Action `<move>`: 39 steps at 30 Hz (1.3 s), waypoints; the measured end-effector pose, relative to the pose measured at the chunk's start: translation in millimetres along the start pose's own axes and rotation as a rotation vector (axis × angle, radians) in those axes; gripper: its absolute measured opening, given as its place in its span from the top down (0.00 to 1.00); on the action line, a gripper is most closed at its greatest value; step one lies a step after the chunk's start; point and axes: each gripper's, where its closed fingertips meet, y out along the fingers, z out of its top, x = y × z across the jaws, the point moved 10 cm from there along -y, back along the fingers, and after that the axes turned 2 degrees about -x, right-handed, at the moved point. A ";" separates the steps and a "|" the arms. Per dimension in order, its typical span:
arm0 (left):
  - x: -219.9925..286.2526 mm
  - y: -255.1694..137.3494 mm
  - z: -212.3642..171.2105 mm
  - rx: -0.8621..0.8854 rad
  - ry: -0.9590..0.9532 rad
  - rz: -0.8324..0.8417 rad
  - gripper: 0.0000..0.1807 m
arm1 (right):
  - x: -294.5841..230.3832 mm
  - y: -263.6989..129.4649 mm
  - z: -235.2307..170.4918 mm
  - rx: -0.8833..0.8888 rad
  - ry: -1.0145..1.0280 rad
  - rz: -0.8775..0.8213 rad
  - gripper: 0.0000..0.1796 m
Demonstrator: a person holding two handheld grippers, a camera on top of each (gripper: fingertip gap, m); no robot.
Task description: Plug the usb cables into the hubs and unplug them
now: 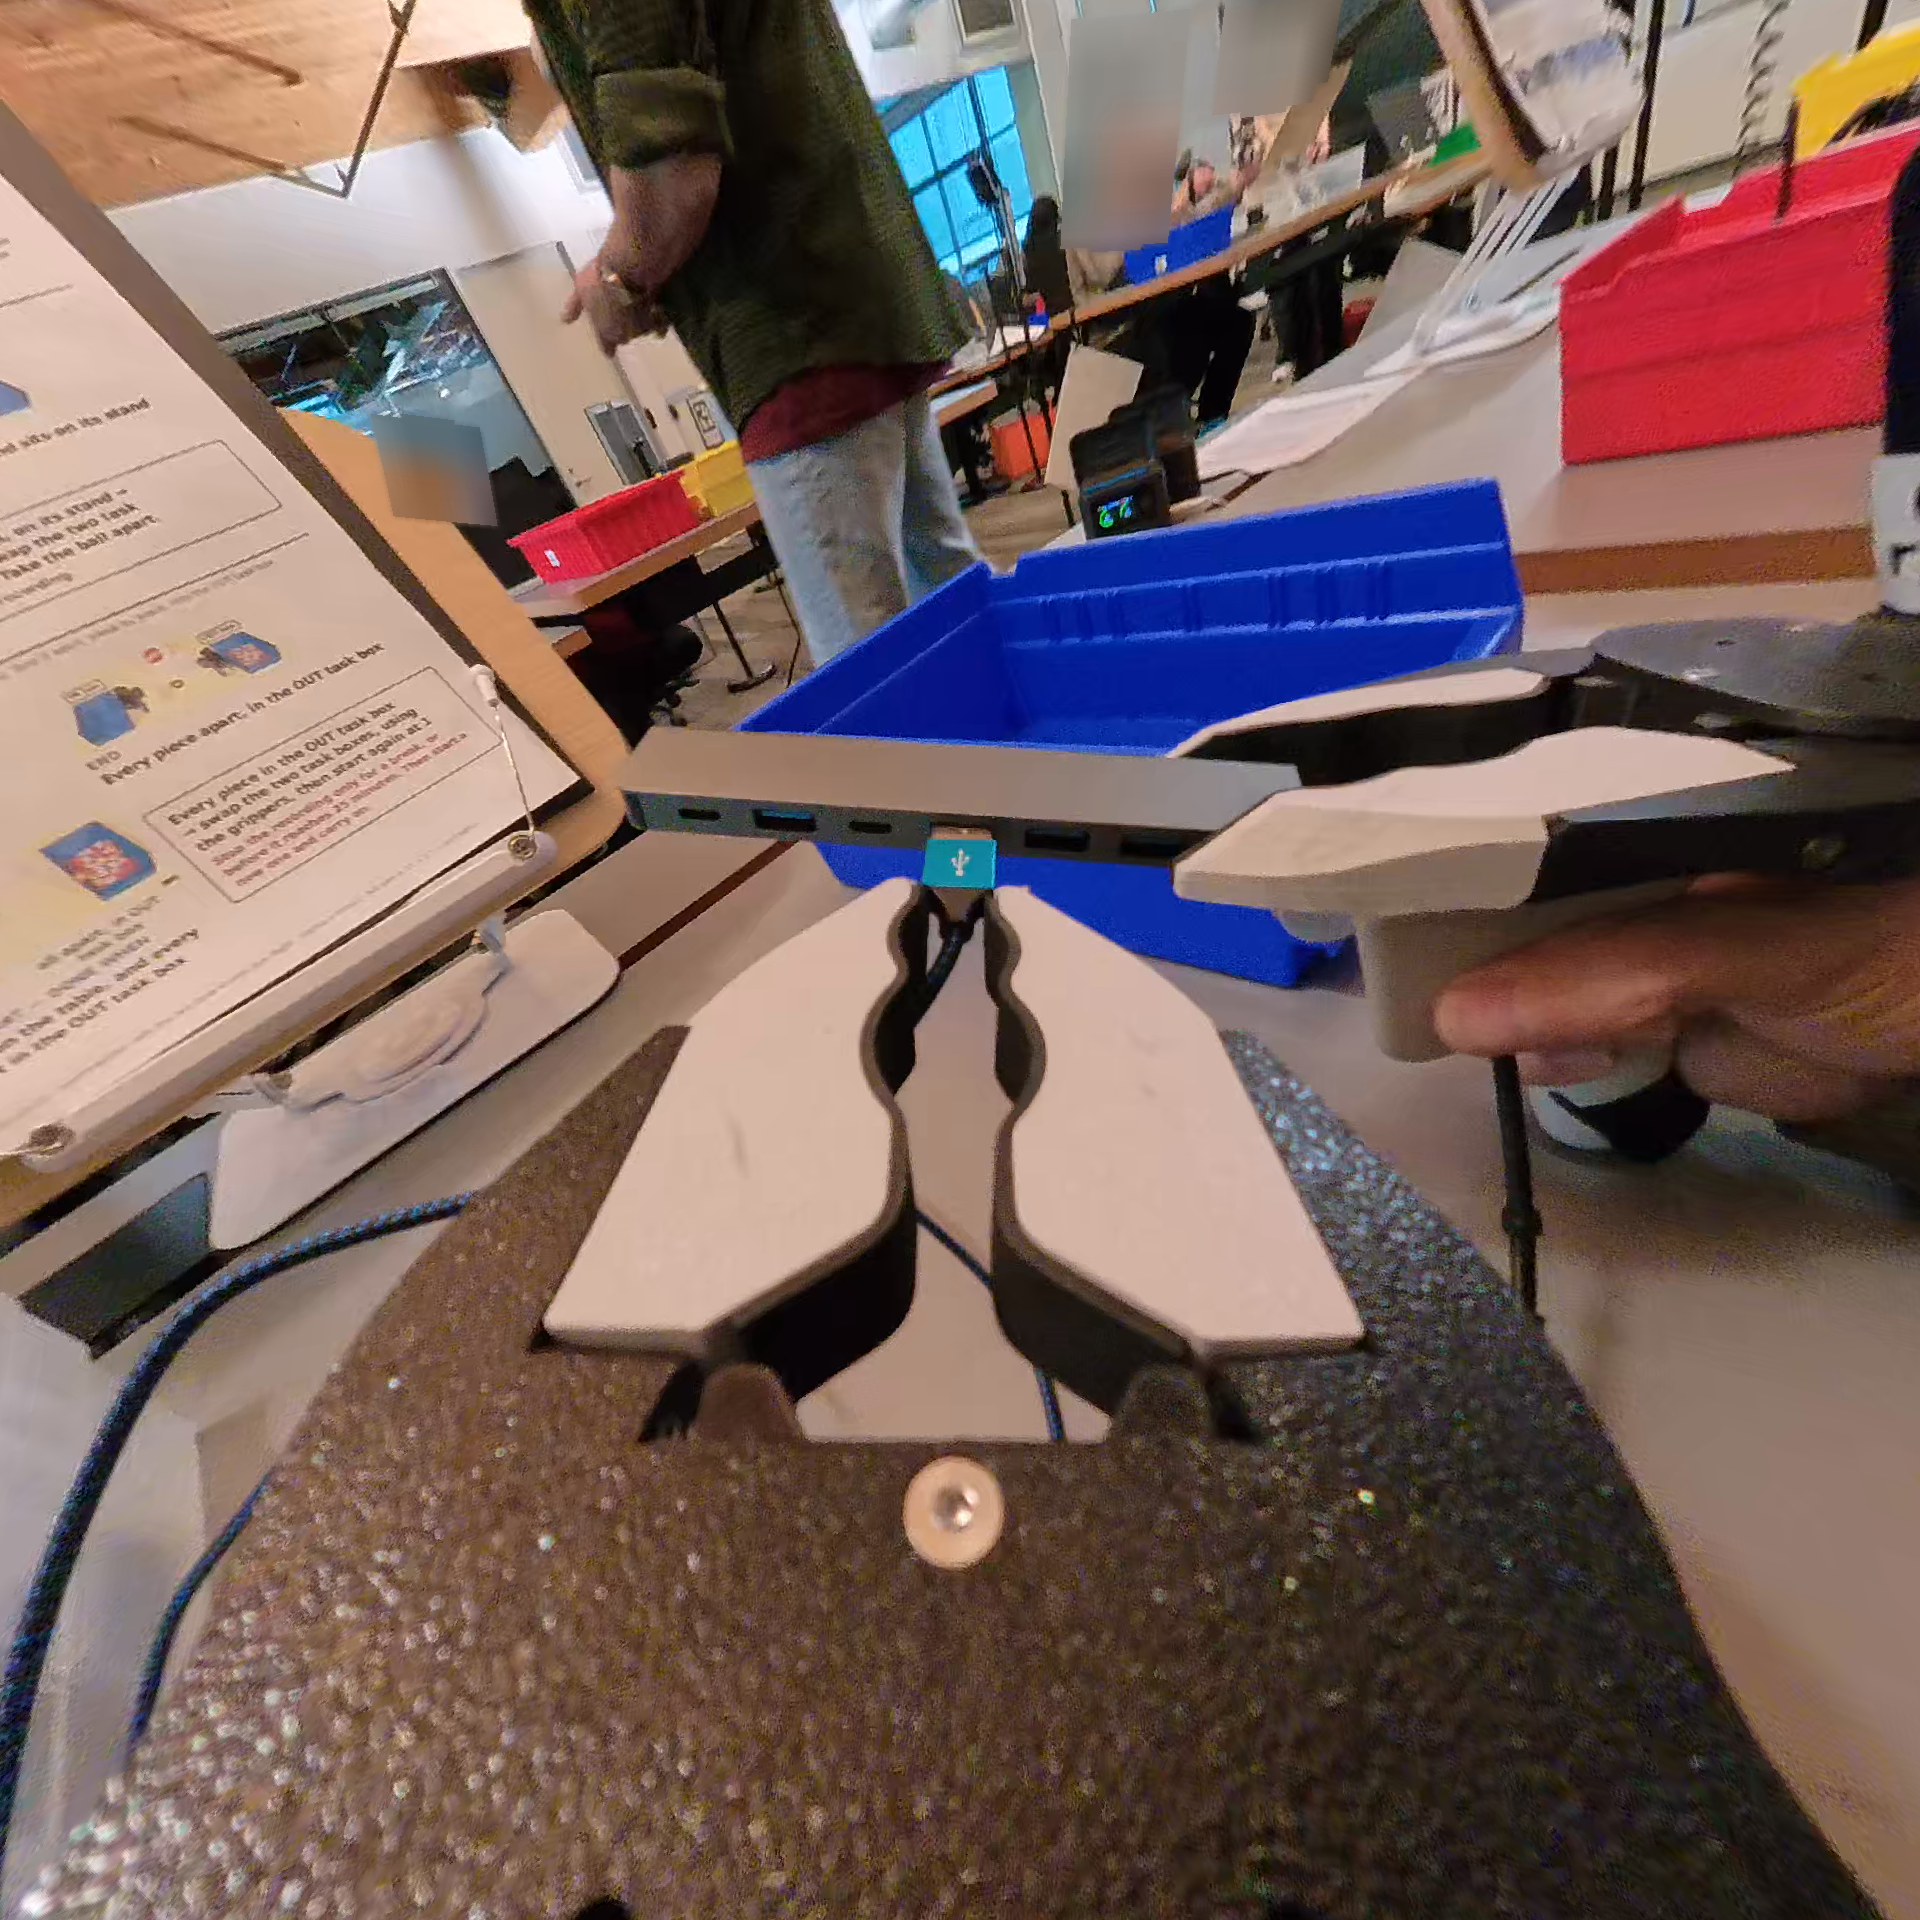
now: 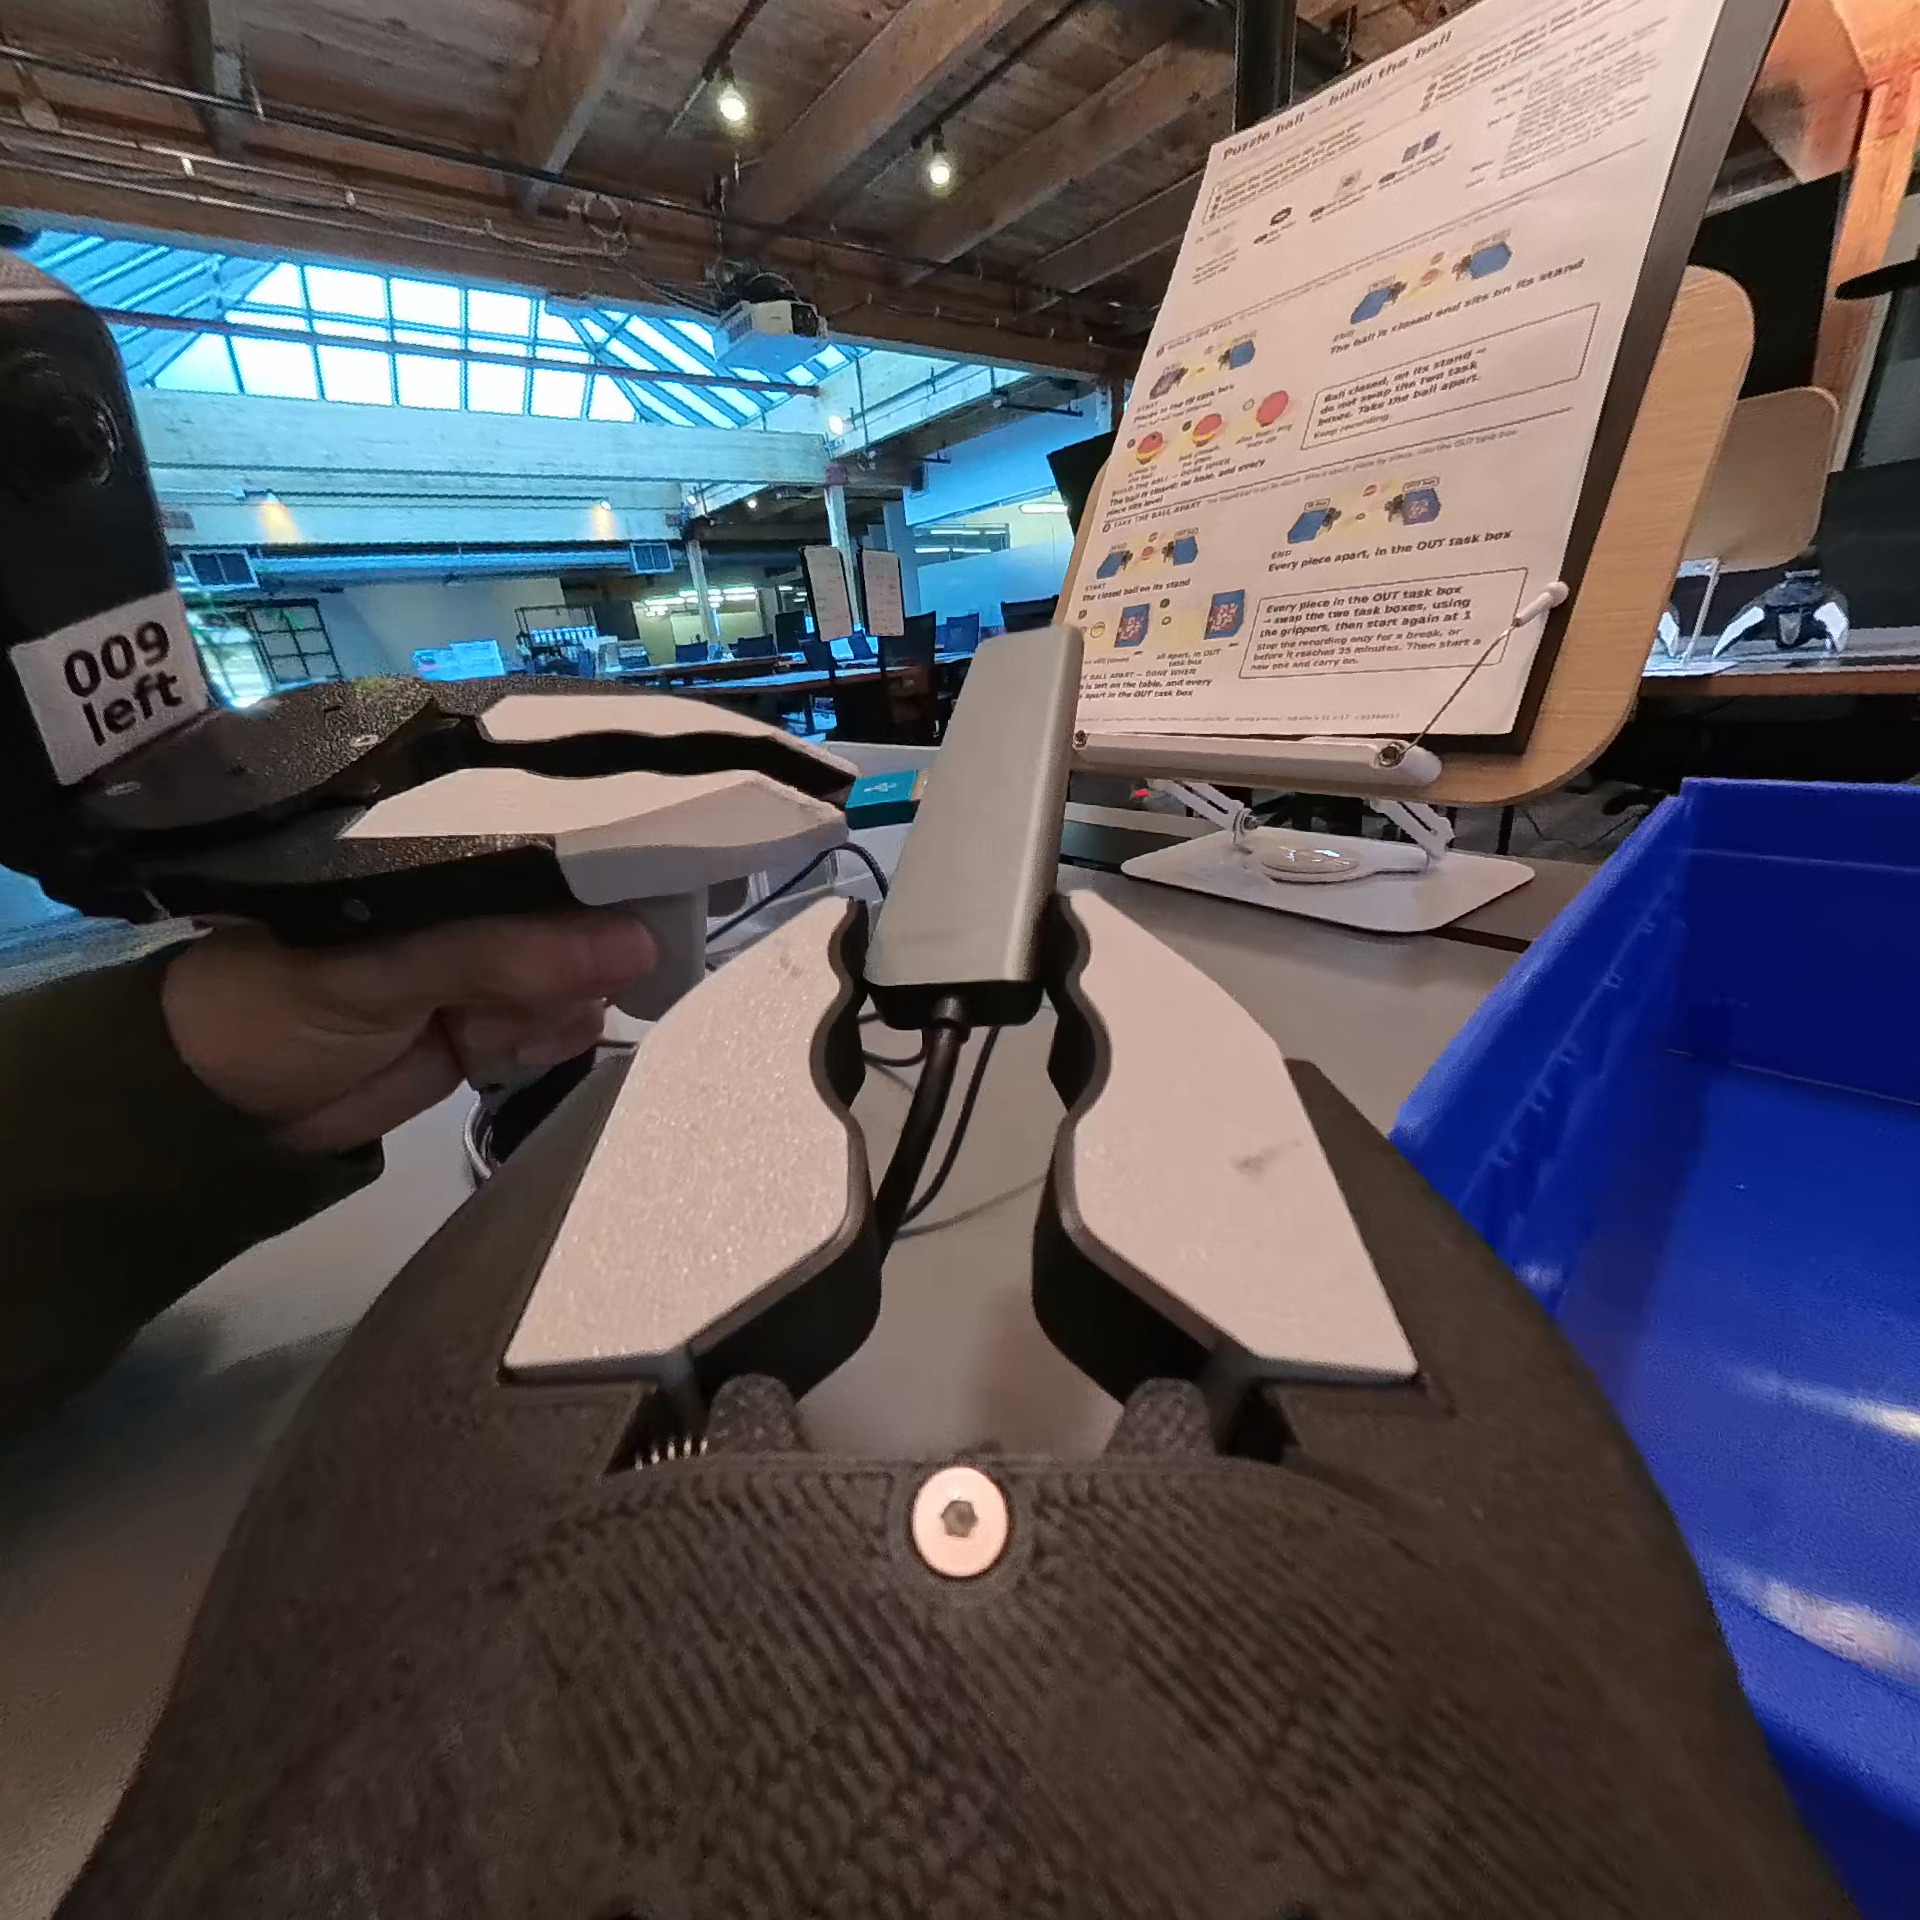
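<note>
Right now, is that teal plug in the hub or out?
In: the teal plug sits seated in a port of the grey hub.

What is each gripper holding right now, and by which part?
Right gripper clamps the grey USB hub at its cable end. Left gripper pinches the braided cable behind its teal plug.

The right gripper (image 2: 956,935) clamps the cable end of a grey USB hub (image 2: 987,800), which tilts up and away, its black cable (image 2: 920,1112) hanging between the fingers. At left, the left gripper (image 2: 847,790) pinches a teal USB plug (image 2: 883,792) beside the hub. A blue bin (image 2: 1621,1039) sits right, an instruction sheet (image 2: 1382,416) on its stand behind
</note>
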 end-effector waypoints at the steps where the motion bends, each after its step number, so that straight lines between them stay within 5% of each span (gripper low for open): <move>1: 0.3 0.0 -0.5 0.022 -0.012 -0.005 0.95 | 0.7 -0.7 0.4 0.008 0.009 0.002 0.81; 4: 3.3 -3.8 3.8 0.095 -0.045 -0.029 0.94 | 3.4 -4.1 1.8 0.065 0.066 0.020 0.82; 8: -35.7 -23.2 23.6 0.131 -0.426 0.003 0.82 | 8.7 -11.1 5.1 0.105 0.048 0.033 0.82; 13: -69.5 0.8 21.0 -0.196 -0.717 -0.196 0.64 | 0.2 -8.5 7.3 0.124 -0.026 0.110 0.82; 17: -66.9 18.1 12.8 -0.260 -0.941 -0.361 0.76 | -6.8 -6.7 7.7 0.146 -0.068 0.122 0.82; 23: -64.0 21.3 -9.5 -0.129 -1.318 -0.474 0.89 | -4.0 -10.0 4.0 0.154 -0.145 0.086 0.82; 39: -52.6 15.5 -8.3 -0.146 -1.399 -0.644 0.95 | -16.9 0.0 -4.3 0.105 -0.309 0.057 0.80</move>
